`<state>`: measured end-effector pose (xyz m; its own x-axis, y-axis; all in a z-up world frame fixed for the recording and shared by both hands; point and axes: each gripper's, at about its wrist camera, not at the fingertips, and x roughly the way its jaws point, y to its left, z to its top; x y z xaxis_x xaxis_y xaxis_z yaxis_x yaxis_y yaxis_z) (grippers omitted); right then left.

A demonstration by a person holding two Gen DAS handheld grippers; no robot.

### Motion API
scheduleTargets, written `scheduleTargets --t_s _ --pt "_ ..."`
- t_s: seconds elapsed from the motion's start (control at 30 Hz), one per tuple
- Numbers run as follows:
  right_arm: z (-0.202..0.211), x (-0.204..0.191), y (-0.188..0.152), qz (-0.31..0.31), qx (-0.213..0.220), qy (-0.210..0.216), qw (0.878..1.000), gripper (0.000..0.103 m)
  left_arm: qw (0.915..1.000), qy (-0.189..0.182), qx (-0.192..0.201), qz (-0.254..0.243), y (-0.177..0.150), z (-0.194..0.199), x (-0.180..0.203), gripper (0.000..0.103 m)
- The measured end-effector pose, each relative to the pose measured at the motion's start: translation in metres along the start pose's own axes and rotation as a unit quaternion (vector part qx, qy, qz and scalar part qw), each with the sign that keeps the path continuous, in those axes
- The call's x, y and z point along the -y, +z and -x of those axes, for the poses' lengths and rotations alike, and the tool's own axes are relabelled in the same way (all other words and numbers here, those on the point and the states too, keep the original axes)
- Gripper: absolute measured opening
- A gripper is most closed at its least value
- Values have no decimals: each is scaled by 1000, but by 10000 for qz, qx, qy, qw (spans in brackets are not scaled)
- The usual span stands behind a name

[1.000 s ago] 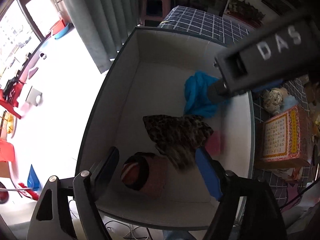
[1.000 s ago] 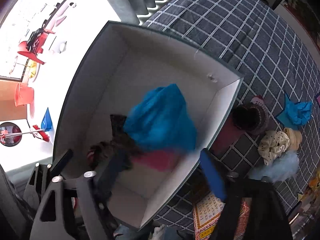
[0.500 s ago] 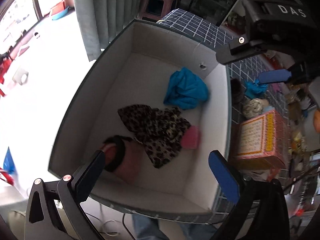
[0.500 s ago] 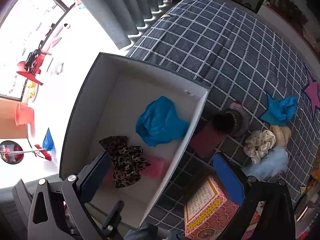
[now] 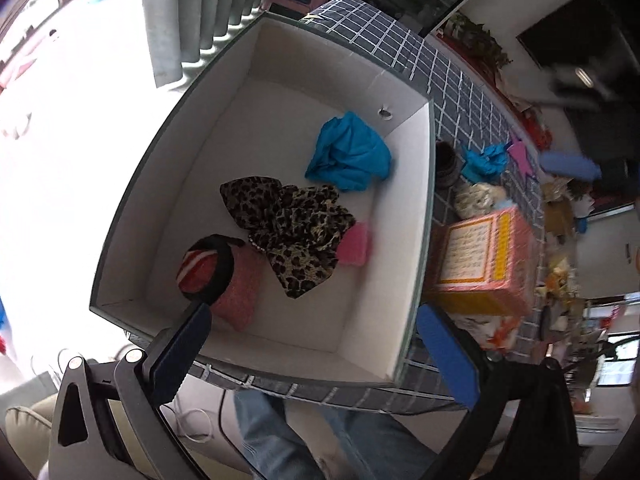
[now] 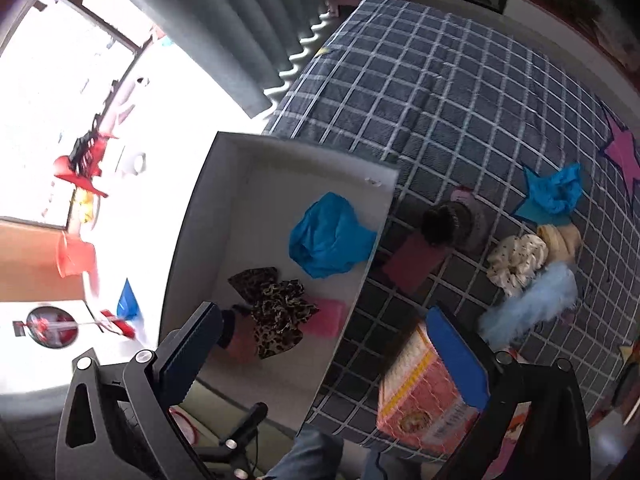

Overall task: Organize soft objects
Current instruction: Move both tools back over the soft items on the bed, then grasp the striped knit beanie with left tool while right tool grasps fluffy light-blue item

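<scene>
Right wrist view: checked bedspread (image 6: 460, 92) carries an open white box (image 6: 208, 208) at its edge. Inside the box lie a blue cloth (image 6: 328, 236), a leopard-print scrunchie (image 6: 276, 312), a pink pad (image 6: 328, 316) and a knitted pink item (image 5: 236, 292). Beside the box, on the bedspread: a second blue cloth (image 6: 552, 192), a pale blue fluffy piece (image 6: 532, 308), a cream dotted scrunchie (image 6: 516, 260). Left hand-held gripper (image 5: 320, 344) and right hand-held gripper (image 6: 320, 344) have both just spread wide, with nothing gripped.
</scene>
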<state>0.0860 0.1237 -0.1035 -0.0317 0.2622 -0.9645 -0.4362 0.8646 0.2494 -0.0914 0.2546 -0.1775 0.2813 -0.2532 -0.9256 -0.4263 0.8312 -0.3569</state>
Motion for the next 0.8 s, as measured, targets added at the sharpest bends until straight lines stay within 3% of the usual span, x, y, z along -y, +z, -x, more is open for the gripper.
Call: scheduleTargets --t_s 0.23,0.43,0.6,0.8 --pt "58 71 -15 -986 640 -61 9931 103 9987 -303 -314 -261 33 7 22 103" --pt "81 159 -41 -2041 818 -230 9752 103 9936 -683 -396 -802 66 15 83 103" --pt "66 222 -67 -2847 527 -170 9570 103 9907 -322 -458 -1243 82 6 131 103" --pt "31 268 -77 -3060 28 -115 9520 103 9878 89 -734 -1370 103 -25 171 103"
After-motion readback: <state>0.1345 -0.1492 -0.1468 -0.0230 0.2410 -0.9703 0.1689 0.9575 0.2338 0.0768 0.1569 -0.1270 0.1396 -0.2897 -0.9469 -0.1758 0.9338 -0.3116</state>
